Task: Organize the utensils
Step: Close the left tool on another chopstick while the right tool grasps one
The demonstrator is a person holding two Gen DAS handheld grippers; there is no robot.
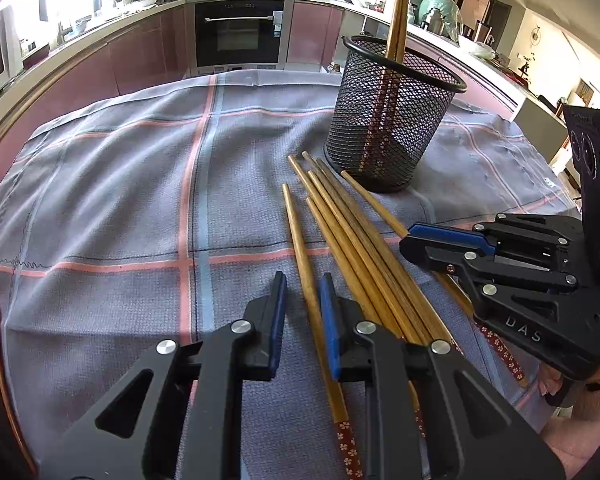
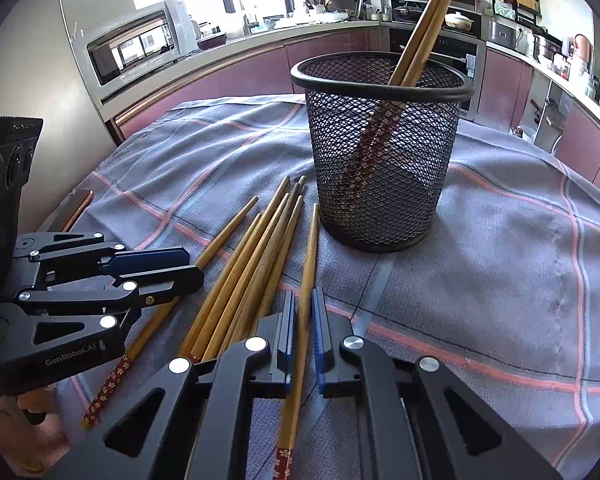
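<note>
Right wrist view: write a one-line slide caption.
Right gripper shut on one wooden chopstick on the checked cloth, loose chopsticks alongside, two already in the mesh holder.

2 wooden chopsticks lean in an upright black mesh cup; 7 more chopsticks lie just beside it.

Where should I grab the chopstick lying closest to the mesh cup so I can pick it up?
Grip that chopstick on its plain wooden middle, coming down from above with a finger on each long side. It lies flat and slightly apart from the bundle, so there is room. The right gripper already straddles it this way.
</note>
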